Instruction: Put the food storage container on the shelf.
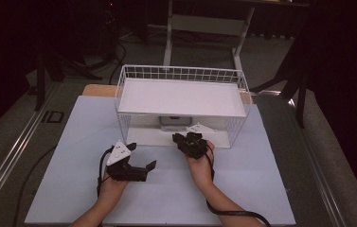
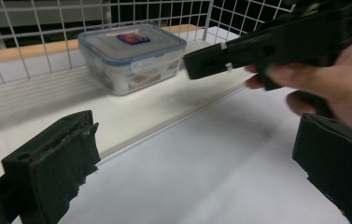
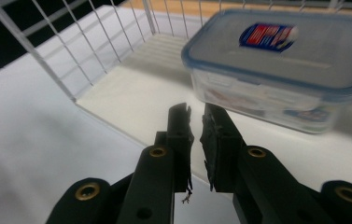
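While the food box (image 3: 276, 65) sits on the rack's lower shelf (image 2: 131, 112) just ahead of the right tool (image 3: 197, 122), whose jaws stand narrowly apart and empty, grasping remains; the left tool (image 2: 187, 154) waits wide apart.

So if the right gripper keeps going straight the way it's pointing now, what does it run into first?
Most likely the lidded plastic container on the lower shelf of the wire rack. The right gripper, its fingers barely parted with nothing between them, aims at the container's near side wall, slightly left of centre. Depth is hard to judge.

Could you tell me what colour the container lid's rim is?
Blue, around the clear container; clearest in the right gripper view.
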The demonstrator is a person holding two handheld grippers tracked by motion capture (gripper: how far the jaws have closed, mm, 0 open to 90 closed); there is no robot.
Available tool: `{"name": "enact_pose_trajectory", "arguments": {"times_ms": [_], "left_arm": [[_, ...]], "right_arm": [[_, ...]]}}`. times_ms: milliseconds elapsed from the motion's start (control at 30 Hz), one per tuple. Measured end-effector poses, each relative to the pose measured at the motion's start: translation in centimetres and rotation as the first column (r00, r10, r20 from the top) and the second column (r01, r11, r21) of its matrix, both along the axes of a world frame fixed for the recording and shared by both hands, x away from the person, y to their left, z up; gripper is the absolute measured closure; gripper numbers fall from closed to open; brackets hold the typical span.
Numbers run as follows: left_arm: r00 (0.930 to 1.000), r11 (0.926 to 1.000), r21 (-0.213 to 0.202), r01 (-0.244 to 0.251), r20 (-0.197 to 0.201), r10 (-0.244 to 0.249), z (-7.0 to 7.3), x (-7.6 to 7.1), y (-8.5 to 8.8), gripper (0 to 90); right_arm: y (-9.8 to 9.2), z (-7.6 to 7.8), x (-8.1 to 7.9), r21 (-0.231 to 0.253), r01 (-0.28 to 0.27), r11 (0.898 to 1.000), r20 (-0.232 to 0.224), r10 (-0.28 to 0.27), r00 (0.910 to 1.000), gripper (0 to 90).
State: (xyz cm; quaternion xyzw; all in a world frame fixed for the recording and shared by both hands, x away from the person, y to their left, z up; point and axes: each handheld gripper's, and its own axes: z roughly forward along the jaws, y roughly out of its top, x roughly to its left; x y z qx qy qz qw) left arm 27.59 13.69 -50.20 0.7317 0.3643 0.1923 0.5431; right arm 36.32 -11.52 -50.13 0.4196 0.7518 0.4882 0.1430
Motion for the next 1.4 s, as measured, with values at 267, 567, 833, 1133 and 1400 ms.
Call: {"name": "enact_pose_trajectory", "arguments": {"times_ms": [267,567,833,1133,1400], "left_arm": [[0.9971,0.9979,-0.005,0.064,0.042,-0.064,1.7,-0.1,-0.8,0.8],[0.9929,0.992,-0.05,0.116,0.031,-0.114,2.5,-0.6,-0.4,0.8],[0.9929,0.9922,-0.04,0.118,0.021,-0.117,2.6,-1.3,0.3,0.8],[0.9939,0.9937,-0.026,0.109,0.02,-0.109,2.4,-2.4,1.9,0.8],[0.9949,0.9948,-0.014,0.101,0.006,-0.101,2.0,-2.8,3.2,0.8]], "right_arm": [[-1.7,1.4,-2.3,0.041,-0.044,0.998,0.046,0.042,0.9981,45.6],[-2.6,2.5,-4.4,0.089,-0.107,0.99,0.088,0.1,0.9911,16.1],[-3.6,2.4,-5.4,0.045,-0.136,0.99,0.091,0.132,0.9871,15.1],[-5.5,2.5,-6.9,0.033,-0.148,0.988,0.095,0.144,0.985,15.2],[-7.2,2.7,-8.1,0.01,-0.153,0.988,0.125,0.151,0.9806,15.1]]}}
